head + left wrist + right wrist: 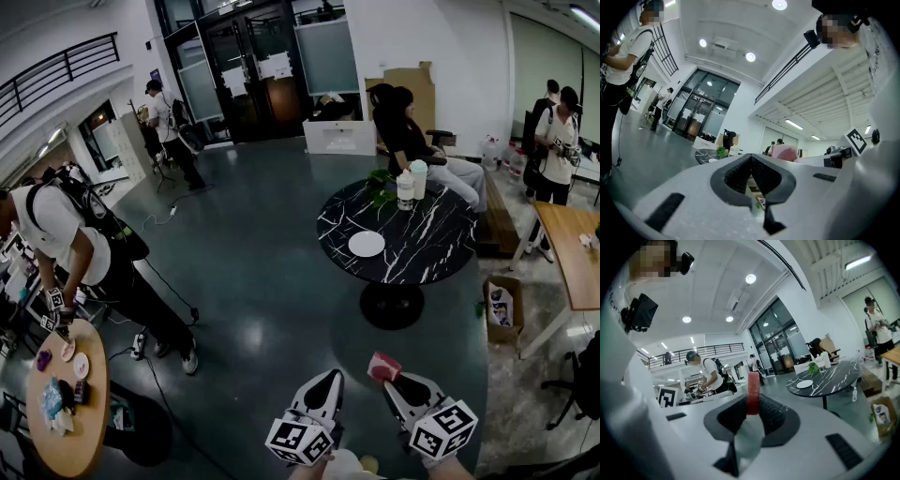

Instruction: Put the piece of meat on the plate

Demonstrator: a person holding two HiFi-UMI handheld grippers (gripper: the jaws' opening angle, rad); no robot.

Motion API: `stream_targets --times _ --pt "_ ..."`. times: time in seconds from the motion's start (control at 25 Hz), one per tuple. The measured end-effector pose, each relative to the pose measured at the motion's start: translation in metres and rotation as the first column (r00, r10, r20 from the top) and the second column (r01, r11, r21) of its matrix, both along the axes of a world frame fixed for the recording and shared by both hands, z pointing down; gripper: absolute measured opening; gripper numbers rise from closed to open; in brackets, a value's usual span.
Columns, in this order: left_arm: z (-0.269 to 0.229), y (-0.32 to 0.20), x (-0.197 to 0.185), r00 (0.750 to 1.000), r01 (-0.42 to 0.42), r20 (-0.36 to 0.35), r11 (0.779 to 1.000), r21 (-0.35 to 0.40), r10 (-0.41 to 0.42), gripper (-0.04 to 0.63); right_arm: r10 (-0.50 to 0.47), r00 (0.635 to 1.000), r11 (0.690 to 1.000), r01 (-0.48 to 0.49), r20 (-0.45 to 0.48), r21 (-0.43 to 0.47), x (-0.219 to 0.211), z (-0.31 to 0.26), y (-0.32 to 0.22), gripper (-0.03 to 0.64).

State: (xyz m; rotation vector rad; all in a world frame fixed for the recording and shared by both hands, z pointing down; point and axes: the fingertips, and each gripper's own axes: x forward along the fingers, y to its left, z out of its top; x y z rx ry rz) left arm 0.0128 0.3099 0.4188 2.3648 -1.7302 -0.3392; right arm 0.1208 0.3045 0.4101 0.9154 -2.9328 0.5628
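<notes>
Right gripper (392, 377) pinching piece of meat (382, 366) edge-on, held in the air. Left gripper (330, 382) pressed together, empty, just beside it. Plate (367, 244) bare, near left edge of round black bench (431, 248), well apart from the meat. Open floor (262, 291) between grippers and bench. Bottles (411, 183) at the far edge.

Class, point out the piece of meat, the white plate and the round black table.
piece of meat (382, 366), head view, its pink top face
plate (367, 244), head view, its centre
table (433, 246), head view, bare marbled top
</notes>
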Motion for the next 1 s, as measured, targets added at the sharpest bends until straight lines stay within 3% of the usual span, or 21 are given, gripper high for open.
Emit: stream_targets --times 0.4,0.56,0.76,1.0 --pt "0.019 -0.041 -0.015 1.0 0.01 -0.014 0.999 -0.035 -0.01 0.009 0.012 1.0 0.999 -0.012 -0.008 -0.039 -0.009 0.02 -0.043 0.078" --pt "0.03 -0.079 -0.021 0.999 -0.005 -0.032 0.998 -0.061 0.003 0.011 0.02 1.0 0.999 -0.021 -0.02 -0.047 -0.015 0.024 -0.076 0.078" --pt "0.014 -0.136 -0.032 0.999 -0.03 -0.025 0.999 -0.016 0.03 0.009 0.033 0.999 0.999 -0.034 -0.031 -0.03 -0.031 0.017 -0.132 0.078" --pt "0.012 -0.192 -0.056 0.999 -0.029 -0.037 0.999 -0.02 0.029 0.009 0.035 0.999 0.999 -0.036 -0.033 -0.022 -0.056 0.009 -0.187 0.078"
